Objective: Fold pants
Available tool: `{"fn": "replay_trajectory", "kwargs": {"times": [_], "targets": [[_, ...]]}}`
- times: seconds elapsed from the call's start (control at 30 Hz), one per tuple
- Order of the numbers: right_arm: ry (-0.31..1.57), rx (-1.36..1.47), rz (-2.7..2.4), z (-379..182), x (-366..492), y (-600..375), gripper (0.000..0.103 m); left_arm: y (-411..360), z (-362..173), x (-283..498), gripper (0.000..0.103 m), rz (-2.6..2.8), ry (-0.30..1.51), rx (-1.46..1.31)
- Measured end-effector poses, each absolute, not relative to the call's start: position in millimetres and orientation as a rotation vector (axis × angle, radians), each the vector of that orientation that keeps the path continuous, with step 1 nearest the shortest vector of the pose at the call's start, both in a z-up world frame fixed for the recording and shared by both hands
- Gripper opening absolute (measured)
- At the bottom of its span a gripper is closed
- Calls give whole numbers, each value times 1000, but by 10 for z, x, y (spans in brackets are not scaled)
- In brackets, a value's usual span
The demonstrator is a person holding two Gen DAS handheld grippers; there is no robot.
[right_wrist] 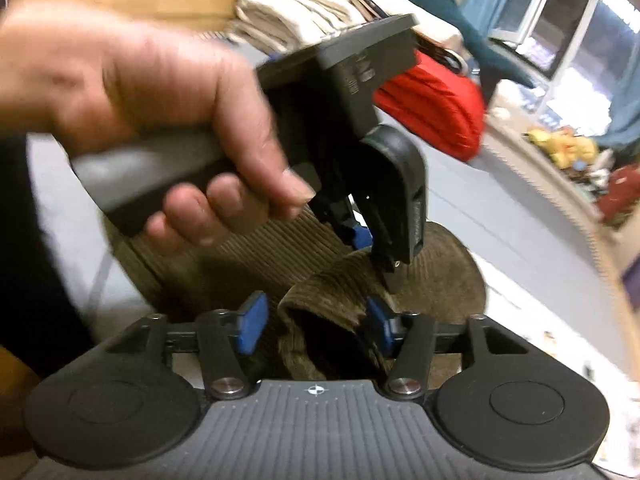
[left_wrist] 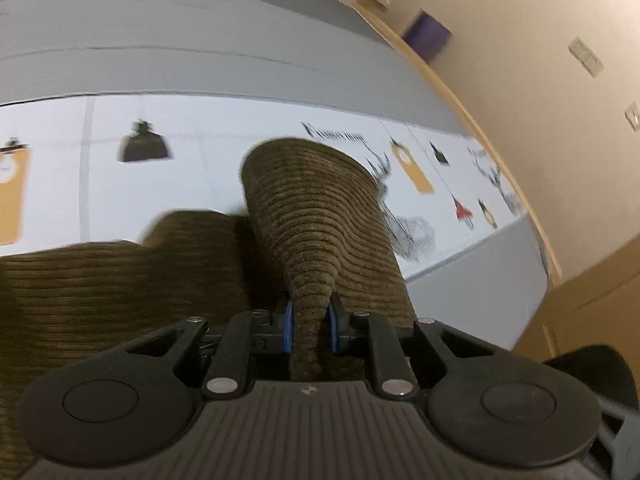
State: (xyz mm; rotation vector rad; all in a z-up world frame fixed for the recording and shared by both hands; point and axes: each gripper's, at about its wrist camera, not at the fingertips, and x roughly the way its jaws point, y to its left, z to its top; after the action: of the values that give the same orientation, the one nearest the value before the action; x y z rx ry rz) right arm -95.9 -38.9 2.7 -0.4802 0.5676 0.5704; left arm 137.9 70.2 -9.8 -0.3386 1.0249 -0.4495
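Bed: grey bed cover with printed white sheet (left_wrist: 224, 152) under the work.
Pants: brown corduroy pants (left_wrist: 316, 208) lie bunched near, only partly folded.
Left gripper (left_wrist: 310, 326): clenched on a raised pants fold.
Right gripper (right_wrist: 312, 326): released, straddling cloth.

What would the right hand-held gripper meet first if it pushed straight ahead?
Probably the brown corduroy pants: a raised fold already sits between the open jaws of the right hand-held gripper. Just beyond is the left hand-held gripper; depth is unclear.
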Motion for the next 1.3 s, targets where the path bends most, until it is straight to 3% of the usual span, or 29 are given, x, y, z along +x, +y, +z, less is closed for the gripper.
{"fn": "replay_trajectory", "kwargs": {"times": [0.23,0.3,0.33,0.43,0.53,0.63,0.73,0.93,1.07,1.3], "targets": [[652,-303,550,289,-379,-865,69,1524,34,1171,17,-321,981,-367],[682,-272,520,173,-199,-986,69,1817,84,1067,14,-230,960,-350],[696,-250,498,70,-111,-1045,69,1983,115,1005,0,-155,945,-315],[800,-90,403,-257,116,-1217,68,2476,145,840,0,42,932,-291],[859,105,419,-382,174,-1142,64,2988,73,681,0,57,947,-488],[878,159,447,-470,265,-1035,64,3039,15,657,3,-37,935,-621],[900,163,431,-533,355,-963,70,2799,-68,780,22,-165,962,-622],[927,109,401,-556,291,-712,73,2274,-291,1133,38,-204,1025,-522],[943,122,373,-585,277,-694,73,2109,-535,1361,57,-160,1085,-504],[973,155,368,-616,249,-745,73,1940,-805,1579,59,-118,1146,-486]]}}
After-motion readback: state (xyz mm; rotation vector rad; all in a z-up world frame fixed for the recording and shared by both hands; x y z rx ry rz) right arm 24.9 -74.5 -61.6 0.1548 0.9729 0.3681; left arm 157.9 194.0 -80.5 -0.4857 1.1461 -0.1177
